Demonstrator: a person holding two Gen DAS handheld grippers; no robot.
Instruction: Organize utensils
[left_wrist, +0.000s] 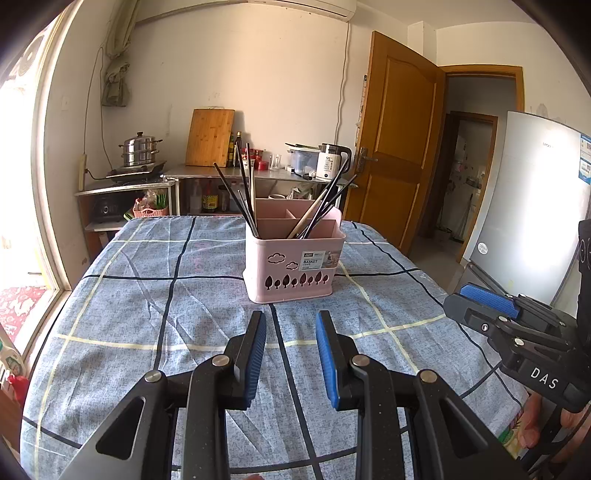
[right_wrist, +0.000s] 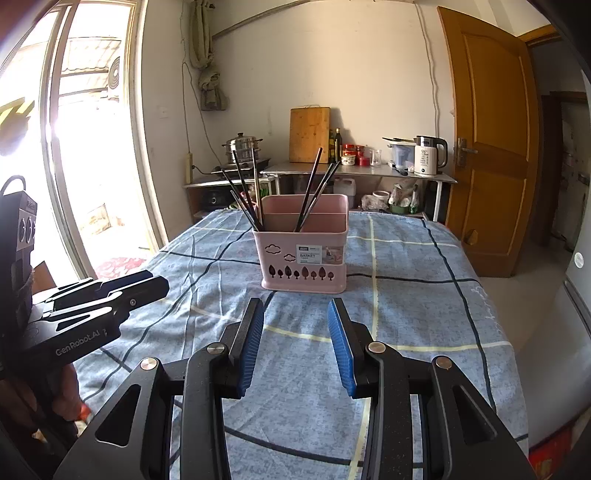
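A pink utensil basket (left_wrist: 291, 269) with inner compartments stands upright on the blue checked tablecloth (left_wrist: 147, 295); it also shows in the right wrist view (right_wrist: 303, 258). Several dark chopsticks (left_wrist: 245, 192) lean in its left compartment, and more chopsticks (left_wrist: 321, 210) lean in the right one; they show in the right wrist view (right_wrist: 312, 188) too. My left gripper (left_wrist: 291, 321) is open and empty, short of the basket. My right gripper (right_wrist: 295, 308) is open and empty, also short of the basket. Each gripper appears at the side of the other's view.
Behind the table, a metal counter (left_wrist: 258, 173) holds a cutting board (left_wrist: 209, 137), bottles, a kettle (left_wrist: 332, 160) and a steamer pot (left_wrist: 140, 149). A wooden door (left_wrist: 399, 147) and a fridge (left_wrist: 535, 206) stand to the right. A glass door (right_wrist: 74, 147) is to the left.
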